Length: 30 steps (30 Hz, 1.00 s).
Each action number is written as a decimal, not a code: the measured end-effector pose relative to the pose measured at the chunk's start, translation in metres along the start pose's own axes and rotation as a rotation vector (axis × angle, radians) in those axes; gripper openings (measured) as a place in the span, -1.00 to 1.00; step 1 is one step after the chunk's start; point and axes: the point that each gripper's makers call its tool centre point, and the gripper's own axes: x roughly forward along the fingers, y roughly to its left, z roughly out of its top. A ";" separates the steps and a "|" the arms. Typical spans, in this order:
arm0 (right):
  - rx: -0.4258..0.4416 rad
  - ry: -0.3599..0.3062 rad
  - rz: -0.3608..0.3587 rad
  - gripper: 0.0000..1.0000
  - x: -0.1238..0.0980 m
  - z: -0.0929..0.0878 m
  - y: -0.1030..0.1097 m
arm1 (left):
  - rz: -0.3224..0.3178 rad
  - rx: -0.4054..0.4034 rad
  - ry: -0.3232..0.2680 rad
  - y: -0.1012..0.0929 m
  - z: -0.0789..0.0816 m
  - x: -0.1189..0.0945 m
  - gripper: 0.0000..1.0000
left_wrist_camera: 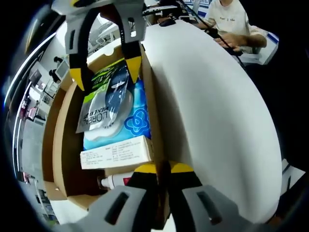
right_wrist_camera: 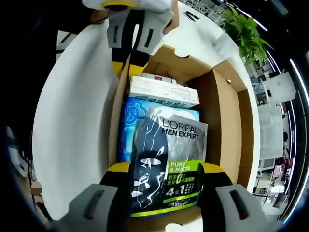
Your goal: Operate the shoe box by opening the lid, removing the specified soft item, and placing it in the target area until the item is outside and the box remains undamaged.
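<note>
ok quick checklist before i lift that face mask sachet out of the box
1. Brown cardboard shoe box open: ok.
2. Right gripper jaws on both sides of the grey and green L'Oreal sachet: ok.
3. Firm grip on the sachet: cannot tell.
4. Left gripper shut on the box wall, steadying it: ok.
5. Blue packet and white carton lie apart from the jaws: ok.
6. Target area: cannot tell.

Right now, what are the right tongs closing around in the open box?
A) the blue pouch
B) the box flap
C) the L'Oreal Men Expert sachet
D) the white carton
C: in the right gripper view the right tongs straddle the lower end of the L'Oreal Men Expert sachet, which lies on top of the blue pouch, with the white carton beyond.
</note>
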 end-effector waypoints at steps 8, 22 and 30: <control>-0.036 0.057 -0.135 0.09 -0.012 -0.005 -0.010 | 0.001 0.003 0.001 0.000 -0.001 0.000 -0.92; -0.026 0.026 -0.361 0.10 -0.041 -0.001 -0.030 | 0.000 0.004 -0.002 0.001 -0.002 0.001 -0.92; -0.097 0.041 -0.472 0.02 -0.056 0.005 -0.046 | -0.001 0.004 0.000 0.002 -0.002 0.002 -0.92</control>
